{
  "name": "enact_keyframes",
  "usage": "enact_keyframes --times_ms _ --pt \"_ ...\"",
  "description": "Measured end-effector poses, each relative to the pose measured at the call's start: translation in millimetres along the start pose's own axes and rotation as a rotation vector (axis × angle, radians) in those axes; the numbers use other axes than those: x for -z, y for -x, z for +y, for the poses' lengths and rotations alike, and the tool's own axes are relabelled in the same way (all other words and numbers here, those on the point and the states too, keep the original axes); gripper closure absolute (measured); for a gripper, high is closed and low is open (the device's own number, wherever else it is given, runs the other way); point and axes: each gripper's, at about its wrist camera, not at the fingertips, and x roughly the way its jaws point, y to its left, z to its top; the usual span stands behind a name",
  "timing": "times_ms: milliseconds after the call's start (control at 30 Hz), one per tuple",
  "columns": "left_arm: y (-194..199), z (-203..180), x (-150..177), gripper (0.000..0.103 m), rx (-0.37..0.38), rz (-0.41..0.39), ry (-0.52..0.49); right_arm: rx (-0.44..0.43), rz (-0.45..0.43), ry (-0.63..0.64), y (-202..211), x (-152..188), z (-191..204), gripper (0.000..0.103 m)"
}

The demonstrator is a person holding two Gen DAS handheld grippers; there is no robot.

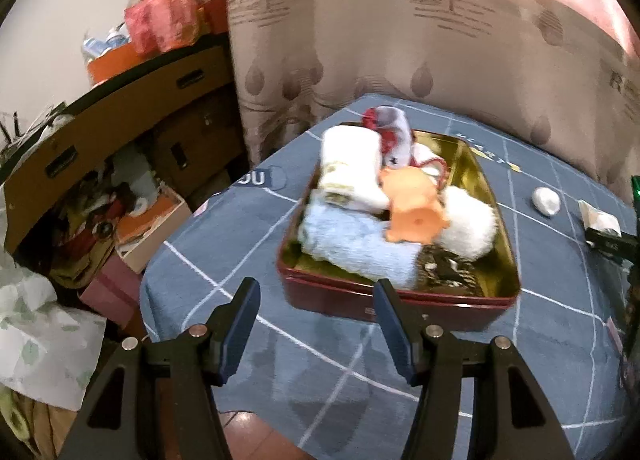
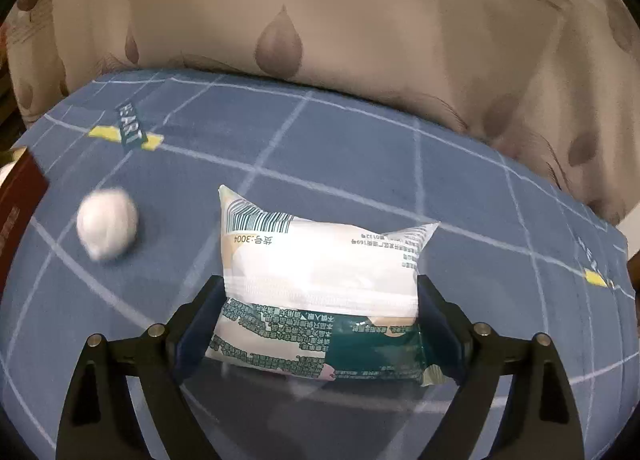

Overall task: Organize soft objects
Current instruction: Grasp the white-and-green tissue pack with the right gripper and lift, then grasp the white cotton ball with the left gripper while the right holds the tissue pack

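A dark red tin point(image 1: 384, 302) with a gold inside sits on the blue checked cloth. It holds a blue towel point(image 1: 356, 250), a white rolled cloth point(image 1: 352, 167), an orange soft toy point(image 1: 412, 205), a white fluffy piece point(image 1: 468, 225) and a red-and-white sock point(image 1: 390, 125). My left gripper point(image 1: 316, 292) is open and empty, just in front of the tin. My right gripper point(image 2: 320, 292) is shut on a white and green tissue pack point(image 2: 324, 280), held just above the cloth. A white soft ball point(image 2: 107, 223) lies to the left of the pack; it also shows in the left wrist view point(image 1: 546, 200).
A patterned curtain point(image 1: 400, 39) hangs behind the table. To the left stand a brown cabinet point(image 1: 120, 115) and cluttered boxes point(image 1: 132, 219) on the floor. The tin's corner point(image 2: 20, 187) shows at the left edge of the right wrist view.
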Motion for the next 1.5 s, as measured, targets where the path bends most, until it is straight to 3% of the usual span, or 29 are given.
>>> enact_keyframes --times_ms 367,567,733,833,967,1367,1467,1500 --pt "19 -66 6 0.043 0.106 -0.058 -0.159 0.001 -0.002 -0.015 43 72 -98 0.013" --pt "27 -139 -23 0.043 0.246 -0.118 -0.279 0.001 -0.004 -0.018 46 80 -112 0.012" --pt "-1 -202 -52 0.042 0.369 -0.050 -0.345 0.003 -0.003 -0.013 45 80 -112 0.011" --pt "-34 -232 -68 0.042 0.442 0.039 -0.288 0.008 -0.001 -0.007 43 79 -110 0.011" --pt "-78 -255 -84 0.042 0.439 0.084 -0.200 0.008 0.000 -0.007 43 79 -110 0.011" --pt "-146 -290 -95 0.043 0.383 0.165 -0.207 -0.012 0.009 -0.017 39 79 -109 0.010" --pt "-152 -293 -93 0.069 0.400 0.181 -0.191 -0.014 0.010 -0.018 39 79 -109 0.010" --pt "-153 -293 -92 0.070 0.398 0.181 -0.187 -0.016 0.010 -0.019 39 79 -109 0.010"
